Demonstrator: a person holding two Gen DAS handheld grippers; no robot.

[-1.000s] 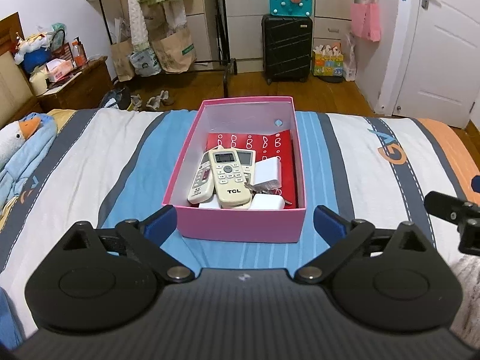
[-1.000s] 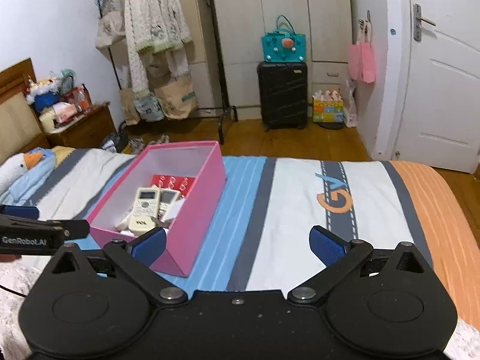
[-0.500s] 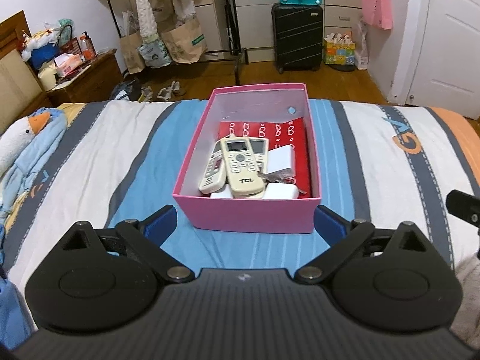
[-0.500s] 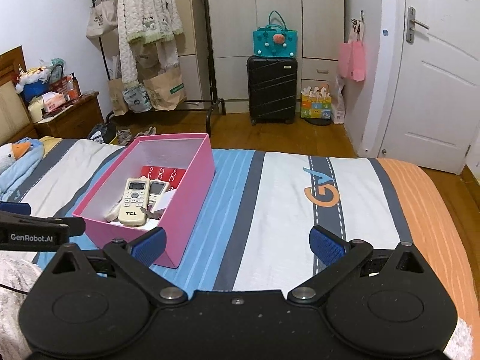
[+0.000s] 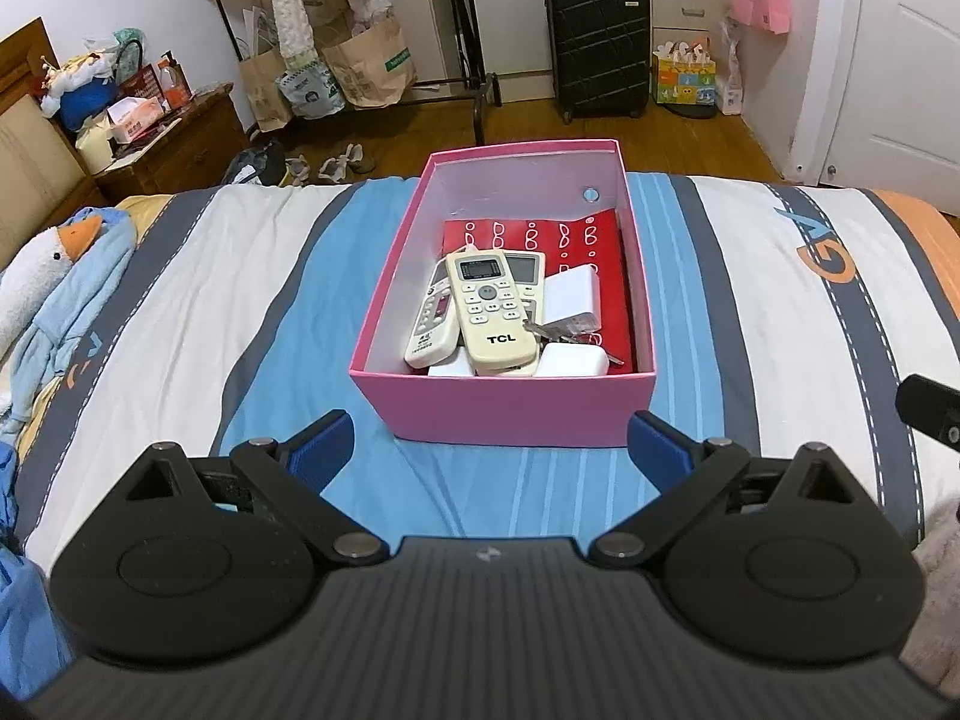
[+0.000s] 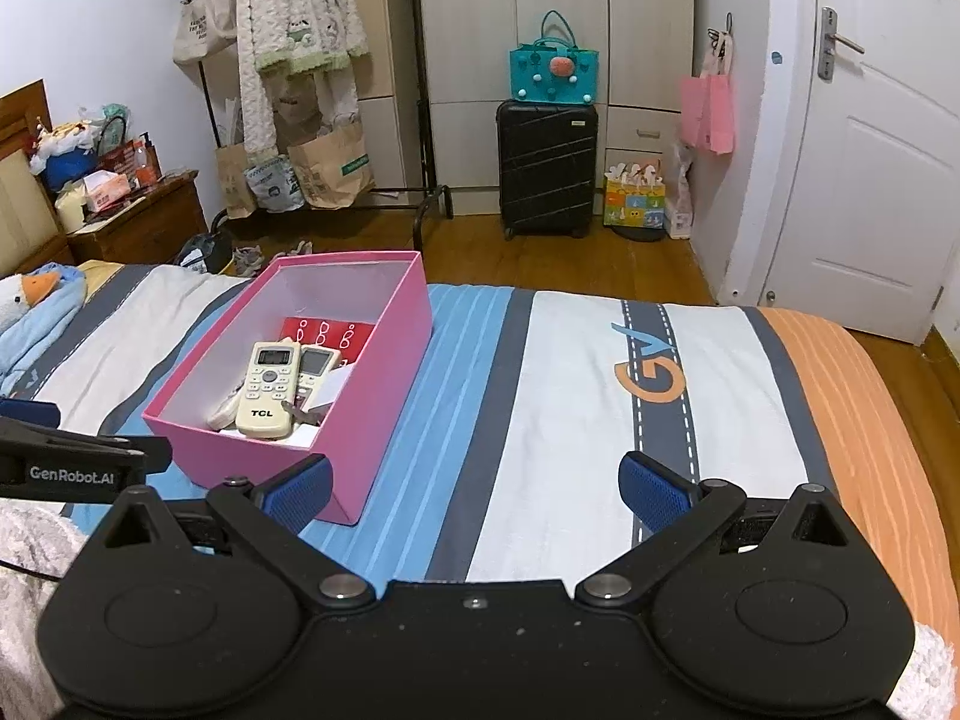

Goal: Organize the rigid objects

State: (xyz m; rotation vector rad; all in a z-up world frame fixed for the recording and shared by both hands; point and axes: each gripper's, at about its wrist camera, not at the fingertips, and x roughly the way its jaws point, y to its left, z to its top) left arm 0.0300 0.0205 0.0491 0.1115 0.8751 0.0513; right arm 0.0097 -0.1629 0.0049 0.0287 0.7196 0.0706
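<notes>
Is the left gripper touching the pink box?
Apart. In the left wrist view, blue bedspread shows between the open left gripper and the pink box.

The pink box (image 5: 504,414) stands open-topped on the bed (image 5: 750,312), its walls blocking entry from the sides. Its near half is crowded: the TCL remote (image 5: 492,312) lies on other remotes beside white adapters (image 5: 573,297), with keys between. Only the far end, over the red packet (image 5: 540,234), is free. The bedspread right of the box is bare and wide in the right wrist view. A plush duck (image 5: 42,276) occupies the far left.
</notes>
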